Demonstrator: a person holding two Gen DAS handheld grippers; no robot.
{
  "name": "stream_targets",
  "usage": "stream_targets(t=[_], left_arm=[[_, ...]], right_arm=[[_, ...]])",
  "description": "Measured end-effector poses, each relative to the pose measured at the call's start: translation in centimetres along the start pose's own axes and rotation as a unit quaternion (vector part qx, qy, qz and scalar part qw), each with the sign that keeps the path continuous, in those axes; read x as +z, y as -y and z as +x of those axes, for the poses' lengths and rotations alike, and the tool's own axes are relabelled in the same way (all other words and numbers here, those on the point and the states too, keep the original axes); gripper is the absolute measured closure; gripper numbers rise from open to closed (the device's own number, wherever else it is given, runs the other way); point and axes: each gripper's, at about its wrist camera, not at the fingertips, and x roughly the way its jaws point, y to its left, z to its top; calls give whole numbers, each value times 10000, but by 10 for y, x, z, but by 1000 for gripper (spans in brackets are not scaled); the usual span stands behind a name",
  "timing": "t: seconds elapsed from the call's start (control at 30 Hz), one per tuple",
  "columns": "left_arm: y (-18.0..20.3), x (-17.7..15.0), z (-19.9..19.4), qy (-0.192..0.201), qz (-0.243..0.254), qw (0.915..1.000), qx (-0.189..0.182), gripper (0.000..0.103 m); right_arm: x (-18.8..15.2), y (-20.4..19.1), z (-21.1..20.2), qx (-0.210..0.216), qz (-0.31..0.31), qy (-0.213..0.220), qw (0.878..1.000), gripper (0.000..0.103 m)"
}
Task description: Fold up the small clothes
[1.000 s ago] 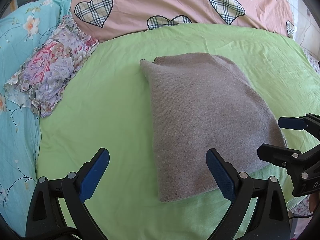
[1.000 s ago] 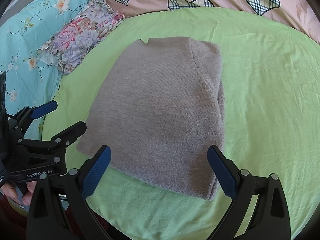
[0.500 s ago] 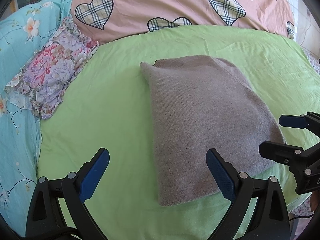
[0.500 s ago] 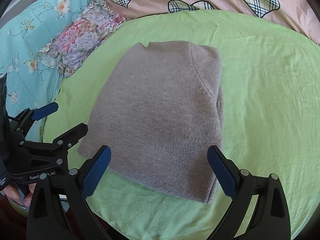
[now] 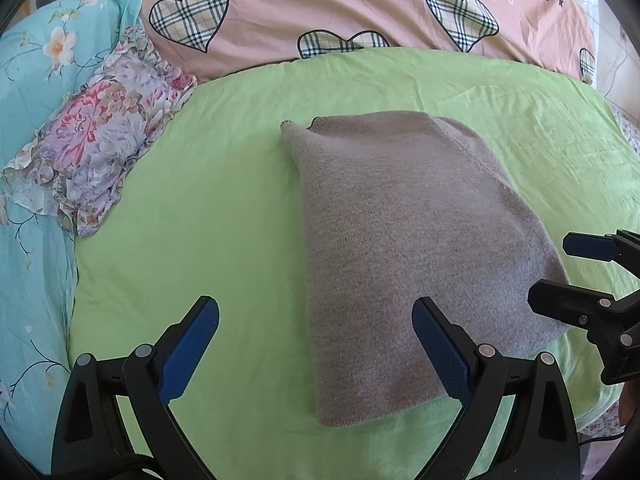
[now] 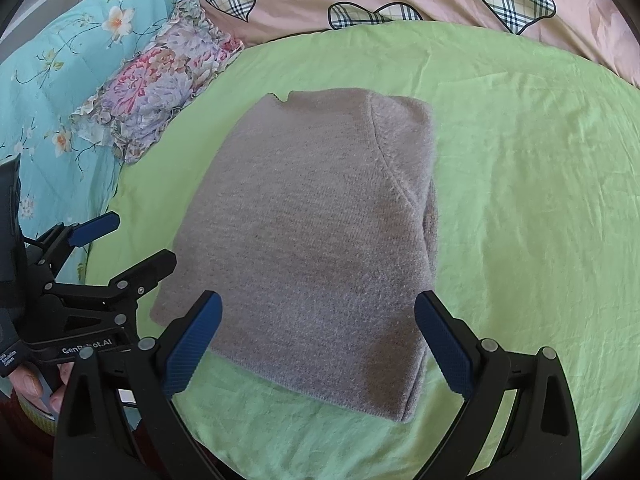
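Observation:
A grey knitted sweater (image 5: 416,248) lies folded into a flat, roughly rectangular bundle on the green sheet (image 5: 208,216); the same sweater (image 6: 316,236) fills the middle of the right wrist view. My left gripper (image 5: 316,344) hovers open over the sweater's near left corner, nothing between its blue pads. My right gripper (image 6: 318,340) is open above the sweater's near edge, also holding nothing. The right gripper (image 5: 560,276) shows at the right edge of the left wrist view, and the left gripper (image 6: 128,240) at the left edge of the right wrist view.
A floral ruffled cloth (image 5: 100,148) lies at the left on a turquoise flowered quilt (image 5: 28,80). A pink cover with plaid hearts (image 5: 360,4) runs along the back. A person's fingers (image 6: 36,384) grip the left tool's handle.
Both grippers have drawn back slightly from the sweater; the scene has slid a little away in both views. The sweater has not moved and both grippers stay open.

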Motion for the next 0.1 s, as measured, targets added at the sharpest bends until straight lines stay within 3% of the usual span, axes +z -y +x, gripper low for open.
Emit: stream_targets(t=[0.1], left_arm=[[1, -1, -1, -3, -22, 10000, 16, 5]], right_arm=[[0, 0, 0, 21, 4, 19, 10000, 6]])
